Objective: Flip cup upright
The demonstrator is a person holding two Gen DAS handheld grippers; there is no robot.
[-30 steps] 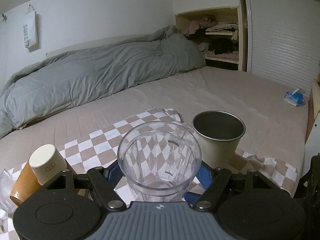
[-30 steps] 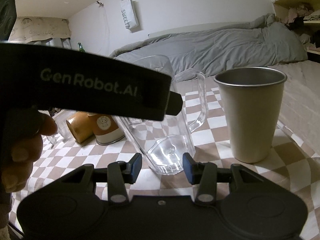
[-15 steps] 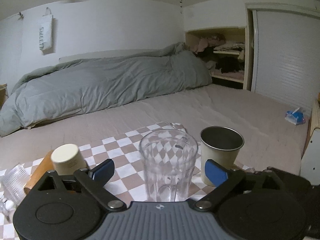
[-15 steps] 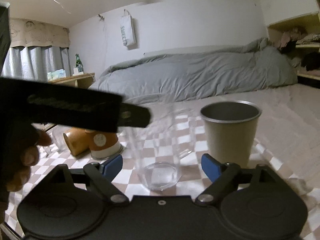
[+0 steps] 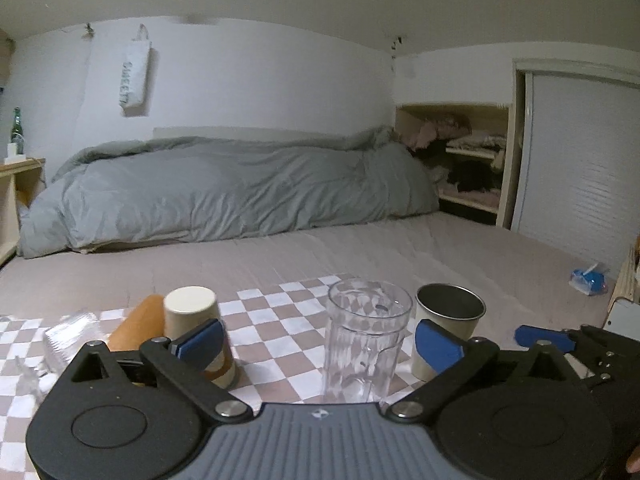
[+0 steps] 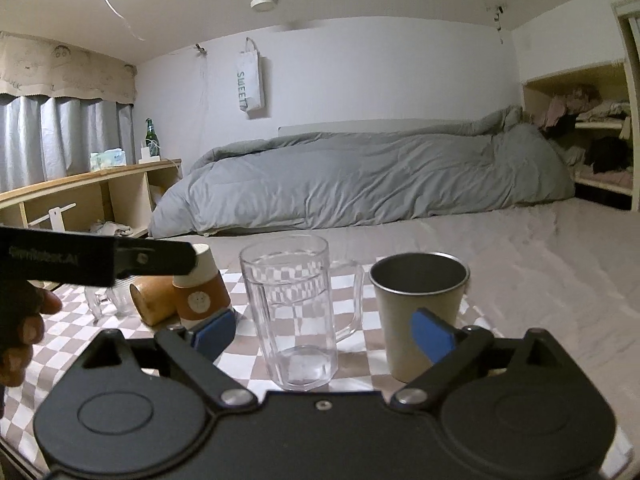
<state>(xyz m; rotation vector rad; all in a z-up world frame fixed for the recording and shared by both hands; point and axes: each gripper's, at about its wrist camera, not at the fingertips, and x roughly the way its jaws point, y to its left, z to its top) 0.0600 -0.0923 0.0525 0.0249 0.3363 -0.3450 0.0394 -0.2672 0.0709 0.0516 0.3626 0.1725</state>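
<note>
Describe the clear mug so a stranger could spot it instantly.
On the bed, find the checkered cloth. Standing upright on it, between the orange-sleeved paper cup and the steel cup, is the clear mug. It alone is see-through with a side handle.

Steel cup [image 6: 420, 312] crowds clear mug [image 6: 294, 312] on right.

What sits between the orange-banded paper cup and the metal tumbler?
The clear plastic handled mug, upright on the checkered cloth, stands between the upside-down orange-banded paper cup and the steel tumbler. The right wrist view shows it best.
</note>
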